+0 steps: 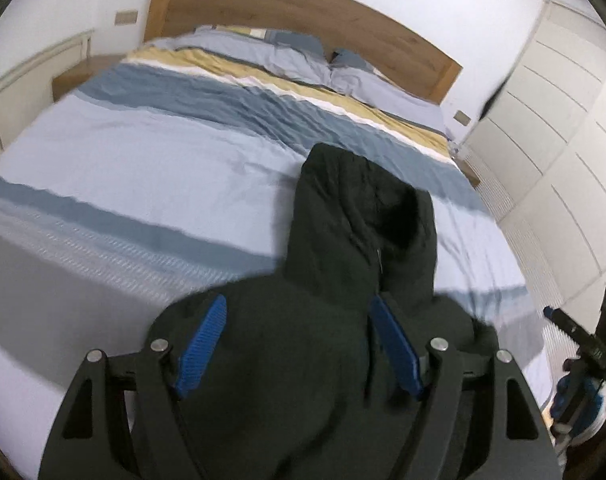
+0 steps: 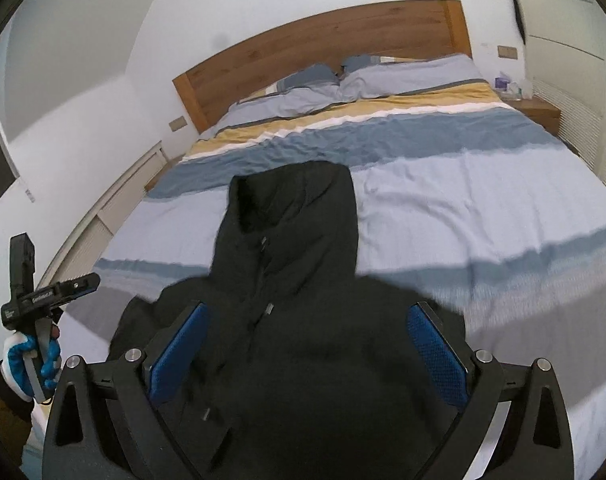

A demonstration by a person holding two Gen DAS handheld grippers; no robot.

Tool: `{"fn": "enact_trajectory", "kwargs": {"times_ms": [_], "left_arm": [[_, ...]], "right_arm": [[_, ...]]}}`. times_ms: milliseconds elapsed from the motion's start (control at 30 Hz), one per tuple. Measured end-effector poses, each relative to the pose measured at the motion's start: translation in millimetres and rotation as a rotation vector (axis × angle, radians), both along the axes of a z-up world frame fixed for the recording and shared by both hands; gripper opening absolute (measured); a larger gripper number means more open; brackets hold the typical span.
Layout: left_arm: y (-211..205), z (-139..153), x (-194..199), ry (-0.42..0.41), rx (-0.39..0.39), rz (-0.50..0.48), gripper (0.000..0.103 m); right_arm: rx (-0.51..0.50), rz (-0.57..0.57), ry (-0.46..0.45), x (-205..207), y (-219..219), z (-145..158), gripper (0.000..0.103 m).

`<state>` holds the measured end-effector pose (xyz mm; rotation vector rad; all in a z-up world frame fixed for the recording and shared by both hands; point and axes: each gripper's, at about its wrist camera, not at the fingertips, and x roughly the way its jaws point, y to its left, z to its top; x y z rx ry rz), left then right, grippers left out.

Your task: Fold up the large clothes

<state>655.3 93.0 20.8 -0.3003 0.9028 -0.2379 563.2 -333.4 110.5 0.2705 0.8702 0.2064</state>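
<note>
A black hooded jacket [image 1: 343,272] lies on the striped bed [image 1: 143,168], hood pointing toward the headboard. My left gripper [image 1: 299,312] is open, its blue pads [image 1: 201,346] spread wide above the jacket's body. In the right wrist view the same jacket [image 2: 295,264] lies front up with its zipper showing. My right gripper [image 2: 309,320] is open too, its blue pads [image 2: 437,354] wide apart over the jacket. Neither gripper holds fabric. The jacket's lower part is hidden under the grippers.
The bed [image 2: 483,208] has two pillows [image 2: 407,74] and a wooden headboard [image 2: 323,52]. A nightstand [image 2: 539,114] with small items stands at the right, white wardrobes [image 1: 563,160] beyond it. The other gripper and gloved hand show at each view's edge [image 2: 31,320], [image 1: 583,352].
</note>
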Motion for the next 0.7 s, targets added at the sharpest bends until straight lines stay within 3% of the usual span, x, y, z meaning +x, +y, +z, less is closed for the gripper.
{"fn": "enact_trajectory", "kwargs": {"times_ms": [133, 333, 533, 700], "left_arm": [[-3, -26, 81, 0.045, -0.074, 0.019, 0.075], [-12, -77, 164, 0.114, -0.210, 0.049, 0.075], [-33, -120, 205, 0.155, -0.249, 0.062, 0.075], [-51, -139, 224, 0.177, -0.246, 0.048, 0.075]], "right_arm": [[0.089, -0.046, 0.030, 73, -17, -26, 0.099], [0.176, -0.075, 0.100, 168, -20, -81, 0.099], [0.213, -0.081, 0.117, 223, -9, -116, 0.099], [0.197, -0.070, 0.127, 259, 4, -132, 0.099]]}}
